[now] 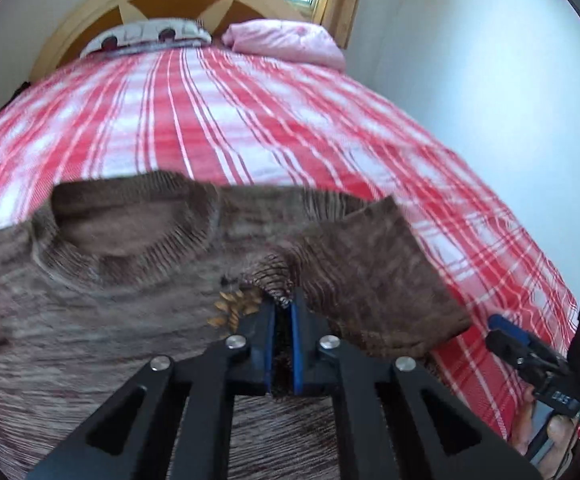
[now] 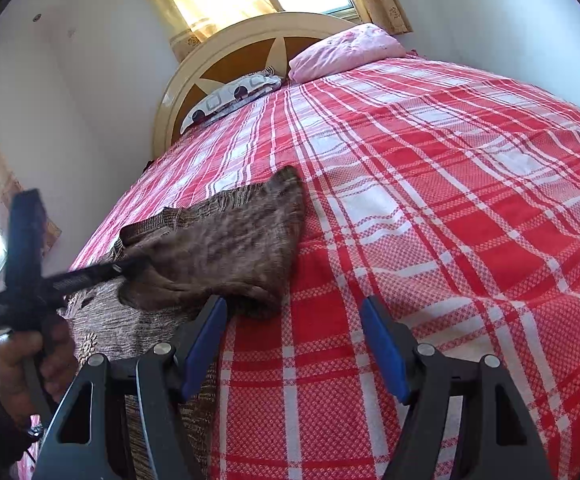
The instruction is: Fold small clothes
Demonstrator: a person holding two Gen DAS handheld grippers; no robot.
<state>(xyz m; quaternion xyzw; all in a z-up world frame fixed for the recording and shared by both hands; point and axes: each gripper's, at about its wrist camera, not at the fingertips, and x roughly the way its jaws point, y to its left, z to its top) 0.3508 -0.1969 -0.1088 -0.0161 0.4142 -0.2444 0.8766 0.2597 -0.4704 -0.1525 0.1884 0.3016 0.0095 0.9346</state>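
- While clamped together on the brown sweater's [image 1: 138, 300] ribbed cuff [image 1: 276, 280]: left gripper [image 1: 282, 308].
- Spread wide apart, holding nothing, just beside the sweater's folded sleeve [image 2: 226, 248]: right gripper [image 2: 294, 320], over the plaid bedspread [image 2: 430, 200].

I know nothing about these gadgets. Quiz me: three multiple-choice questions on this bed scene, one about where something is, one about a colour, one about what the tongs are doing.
1. Where does the pink pillow lie?
A. at the headboard
B. on the sweater
C. on the floor

2. What colour is the sweater?
A. blue
B. brown
C. green

3. What is the state of the two tongs?
A. both open
B. both shut
C. left tongs shut on the sleeve, right tongs open

Answers:
1 A: it sits at the bed's head end, beside the patterned pillow.
2 B: brown knit on the red plaid bedspread.
3 C: cuff pinched between left pads; right pads spread wide, holding nothing.
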